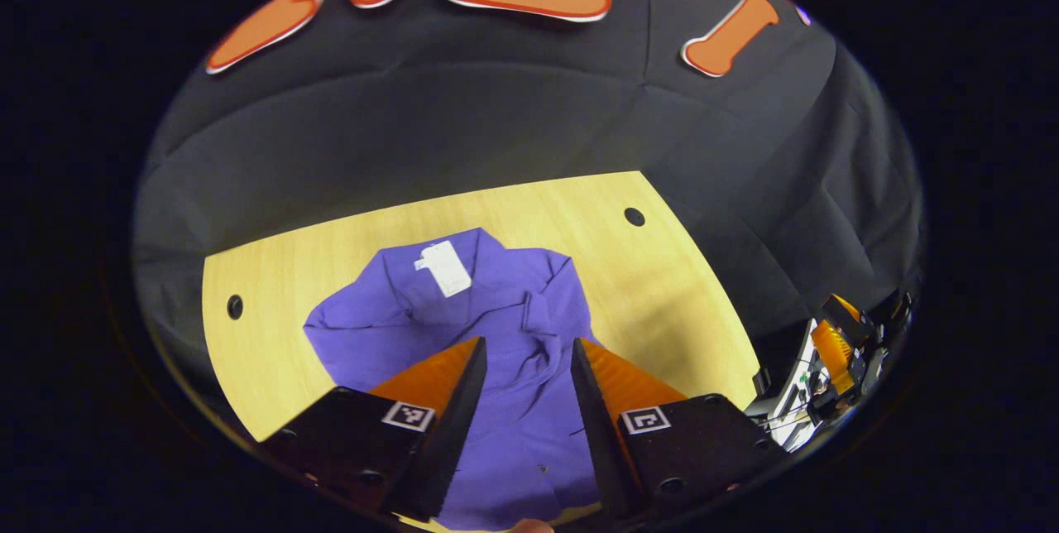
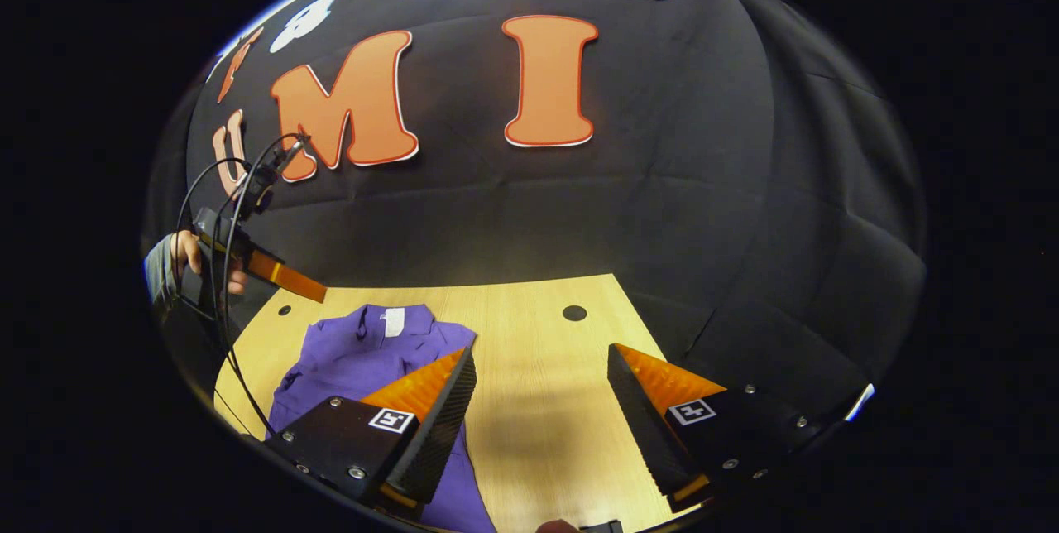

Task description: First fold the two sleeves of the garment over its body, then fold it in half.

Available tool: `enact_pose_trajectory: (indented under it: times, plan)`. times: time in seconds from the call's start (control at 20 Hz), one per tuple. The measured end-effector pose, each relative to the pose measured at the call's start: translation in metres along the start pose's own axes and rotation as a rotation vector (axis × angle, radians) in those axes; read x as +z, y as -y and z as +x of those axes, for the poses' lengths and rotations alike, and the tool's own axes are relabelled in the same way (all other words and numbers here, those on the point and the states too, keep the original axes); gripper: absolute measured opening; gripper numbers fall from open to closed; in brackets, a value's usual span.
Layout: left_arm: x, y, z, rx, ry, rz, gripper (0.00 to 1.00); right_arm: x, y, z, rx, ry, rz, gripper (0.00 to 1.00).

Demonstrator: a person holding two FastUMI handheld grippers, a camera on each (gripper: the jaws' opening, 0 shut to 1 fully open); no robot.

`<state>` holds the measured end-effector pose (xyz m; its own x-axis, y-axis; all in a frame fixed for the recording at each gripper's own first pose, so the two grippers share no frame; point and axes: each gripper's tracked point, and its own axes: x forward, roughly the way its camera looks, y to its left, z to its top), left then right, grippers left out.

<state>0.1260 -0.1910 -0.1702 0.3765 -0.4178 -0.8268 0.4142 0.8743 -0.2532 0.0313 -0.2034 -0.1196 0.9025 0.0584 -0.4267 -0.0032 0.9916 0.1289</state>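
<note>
Both grippers hang with fingers apart, gripping nothing: left gripper above the crumpled purple collared shirt on the pale wooden table, right gripper over bare tabletop beside it.

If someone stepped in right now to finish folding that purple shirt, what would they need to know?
Left tongs: open, hanging over the purple shirt, gripping nothing.
Right tongs: open wide over bare wooden table, to the right of the shirt.
Shirt: lies bunched and rumpled on the table, white label showing at the far end.
Done: no neat fold visible; sleeve state can't be told.
Left: fold both sleeves over the body, then fold in half.
</note>
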Motion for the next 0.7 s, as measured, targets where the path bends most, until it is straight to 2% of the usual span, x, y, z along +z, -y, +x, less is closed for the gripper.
enact_pose_trajectory:
  times: [0.1,0.35,0.5,0.7]
  plan:
    - [-0.024,-0.025,-0.009,0.048,-0.002,-0.014,0.77,-0.015,-0.009,0.005,0.002,-0.039,-0.023,0.96]
    - [-0.114,-0.084,-0.031,0.159,-0.038,-0.073,0.79,-0.062,-0.034,0.008,0.023,-0.148,-0.048,0.96]
    - [-0.178,-0.118,-0.041,0.265,-0.066,-0.093,0.9,-0.099,-0.043,0.004,0.028,-0.233,-0.082,0.96]
    - [-0.244,-0.131,-0.051,0.312,-0.09,-0.139,0.9,-0.154,-0.054,-0.009,0.046,-0.366,-0.115,0.96]
